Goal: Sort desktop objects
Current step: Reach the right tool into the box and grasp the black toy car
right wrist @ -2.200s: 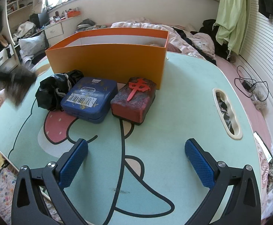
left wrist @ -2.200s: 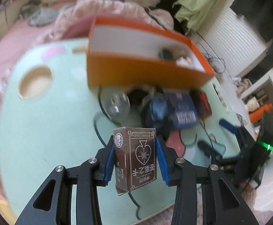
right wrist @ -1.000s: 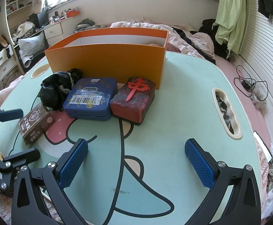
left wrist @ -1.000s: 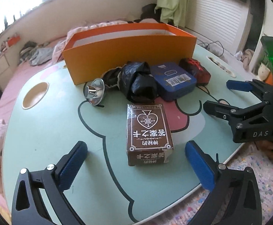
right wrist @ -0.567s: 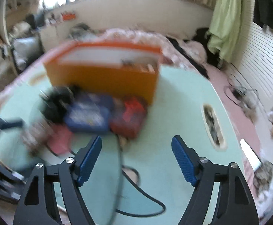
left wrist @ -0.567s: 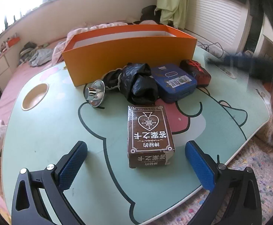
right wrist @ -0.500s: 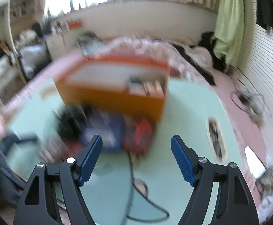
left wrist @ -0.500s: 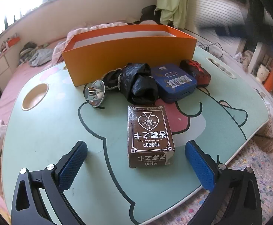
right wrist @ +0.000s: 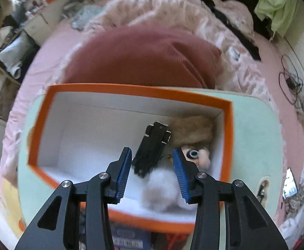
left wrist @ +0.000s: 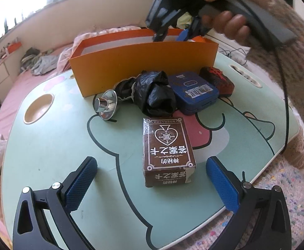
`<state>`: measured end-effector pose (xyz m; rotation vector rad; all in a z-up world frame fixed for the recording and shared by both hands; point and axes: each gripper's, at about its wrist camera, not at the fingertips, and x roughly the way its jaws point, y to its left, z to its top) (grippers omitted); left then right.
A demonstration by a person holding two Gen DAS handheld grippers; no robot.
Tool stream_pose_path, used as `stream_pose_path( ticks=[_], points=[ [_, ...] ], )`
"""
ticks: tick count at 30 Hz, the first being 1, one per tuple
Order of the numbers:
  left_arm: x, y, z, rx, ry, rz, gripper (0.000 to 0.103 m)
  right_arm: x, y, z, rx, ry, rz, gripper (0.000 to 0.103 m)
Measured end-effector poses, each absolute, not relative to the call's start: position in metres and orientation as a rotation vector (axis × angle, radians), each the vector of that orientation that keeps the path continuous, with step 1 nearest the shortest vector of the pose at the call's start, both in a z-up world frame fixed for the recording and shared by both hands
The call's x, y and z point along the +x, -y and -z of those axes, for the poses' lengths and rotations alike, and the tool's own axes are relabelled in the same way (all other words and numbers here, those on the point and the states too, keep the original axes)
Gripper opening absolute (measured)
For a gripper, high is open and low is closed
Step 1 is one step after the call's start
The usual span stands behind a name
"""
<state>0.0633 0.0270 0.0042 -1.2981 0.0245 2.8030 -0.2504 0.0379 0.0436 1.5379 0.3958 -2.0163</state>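
Observation:
A brown card box (left wrist: 166,145) lies flat on the mint table (left wrist: 47,145), between the wide-apart fingers of my left gripper (left wrist: 151,166), which is open and does not touch it. My right gripper (right wrist: 152,154), held by a hand, hangs over the orange box (right wrist: 131,89) and points down into it. Its jaws are closing and the pads press on nothing. On the box floor below them lie a black plastic piece (right wrist: 152,145) and a plush toy (right wrist: 191,131). From the left wrist view, the right gripper (left wrist: 172,35) shows above the orange box (left wrist: 143,62).
In front of the orange box sit a crumpled black bag (left wrist: 156,93), a blue tin (left wrist: 193,89), a dark red box (left wrist: 217,79) and a silver cone-shaped piece (left wrist: 106,106). A cable (left wrist: 285,95) hangs from the right gripper across the table's right edge. A bed lies behind.
The left gripper set the card box down and opened, then kept still. The right gripper swung from the table's front to above the orange box, tilted downward, and its jaws narrowed.

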Motion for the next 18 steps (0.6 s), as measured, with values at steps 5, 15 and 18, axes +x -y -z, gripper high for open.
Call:
stream_pose_path(
  ticks=[5,15,18],
  points=[
    [0.063,-0.027,-0.004,-1.295,-0.026,-2.803,0.103,-0.259,-0.029,-0.026,1.606,-0.388,1.988,0.042],
    [0.063,-0.025,-0.004,-1.290,-0.026,-2.803,0.103,-0.242,-0.038,-0.056,1.375,-0.364,2.040,0.028],
    [0.063,-0.024,-0.003,-1.290,-0.026,-2.802,0.103,-0.225,-0.071,-0.105,1.229,-0.279,2.076,0.028]
  ],
)
